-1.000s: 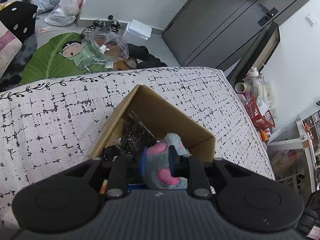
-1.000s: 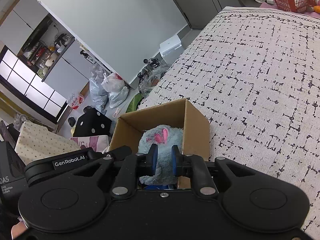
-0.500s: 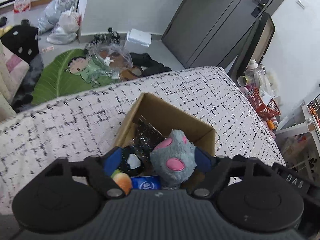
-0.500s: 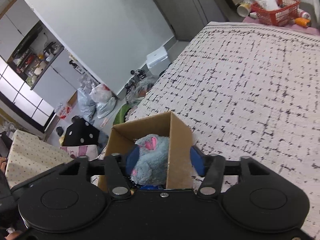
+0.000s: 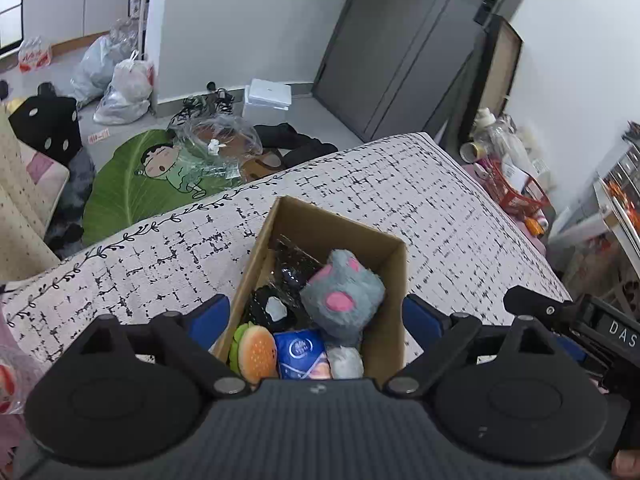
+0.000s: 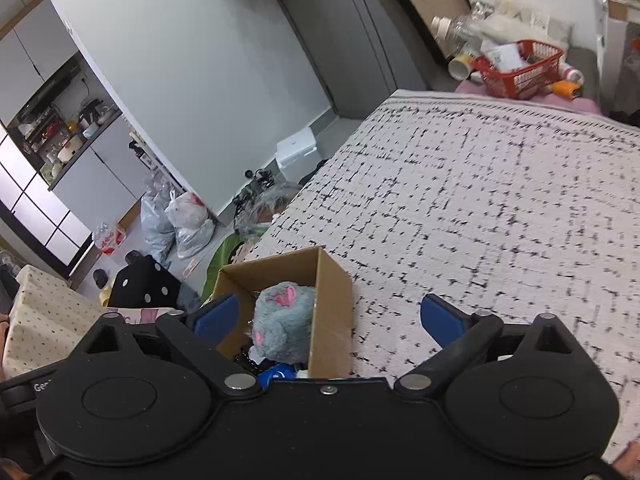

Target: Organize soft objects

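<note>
Now, from my end, the patterned bed cover [image 5: 400, 184] carries the cardboard box [image 5: 384, 344], and the grey plush [image 5: 344, 300] sits inside it atop a burger toy [image 5: 256, 350] and a blue packet [image 5: 300, 354]. My left gripper [image 5: 316, 316] and right gripper [image 6: 328, 320] are both spread wide, holding nothing. I'd lift straight up, clear of the box walls, so nothing snags.

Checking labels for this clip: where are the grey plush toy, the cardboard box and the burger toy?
grey plush toy [image 5: 344, 294], left wrist view, on its furry body.
cardboard box [image 5: 394, 320], left wrist view, on its right wall.
burger toy [image 5: 256, 354], left wrist view, on the bun.
</note>
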`<state>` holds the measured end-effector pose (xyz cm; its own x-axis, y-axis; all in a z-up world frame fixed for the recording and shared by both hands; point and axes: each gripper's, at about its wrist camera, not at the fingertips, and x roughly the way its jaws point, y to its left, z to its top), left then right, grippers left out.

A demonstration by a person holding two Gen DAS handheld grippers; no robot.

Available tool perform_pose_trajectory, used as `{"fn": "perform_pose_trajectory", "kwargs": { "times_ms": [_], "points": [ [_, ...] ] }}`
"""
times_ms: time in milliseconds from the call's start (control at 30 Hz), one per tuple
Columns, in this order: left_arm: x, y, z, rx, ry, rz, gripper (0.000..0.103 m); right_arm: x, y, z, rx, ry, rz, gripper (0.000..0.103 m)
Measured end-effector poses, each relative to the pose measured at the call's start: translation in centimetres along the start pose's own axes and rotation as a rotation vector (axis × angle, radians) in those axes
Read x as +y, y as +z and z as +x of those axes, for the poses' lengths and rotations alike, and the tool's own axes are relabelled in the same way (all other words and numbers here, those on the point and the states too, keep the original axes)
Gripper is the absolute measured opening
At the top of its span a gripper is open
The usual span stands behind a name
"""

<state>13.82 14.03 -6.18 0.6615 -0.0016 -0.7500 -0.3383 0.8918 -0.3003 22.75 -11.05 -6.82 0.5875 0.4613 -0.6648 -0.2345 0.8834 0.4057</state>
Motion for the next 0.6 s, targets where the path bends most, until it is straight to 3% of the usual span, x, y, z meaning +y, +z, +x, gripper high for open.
{"fn": "perform_pose_trajectory", "kwargs": {
  "times_ms": [100,600],
  "points": [
    [-0.9,-0.5,-1.1,0.0,0.003,0.039,0.093,-0.4,-0.1,-1.2,-0.003,-0.003,-0.001,0.103],
    [-3.5,-3.4,-6.7,-0.03,0.031,0.138,0.099,-1.5,-1.6,-6.7,-0.017,-0.043,-0.06,0.103]
  ]
}}
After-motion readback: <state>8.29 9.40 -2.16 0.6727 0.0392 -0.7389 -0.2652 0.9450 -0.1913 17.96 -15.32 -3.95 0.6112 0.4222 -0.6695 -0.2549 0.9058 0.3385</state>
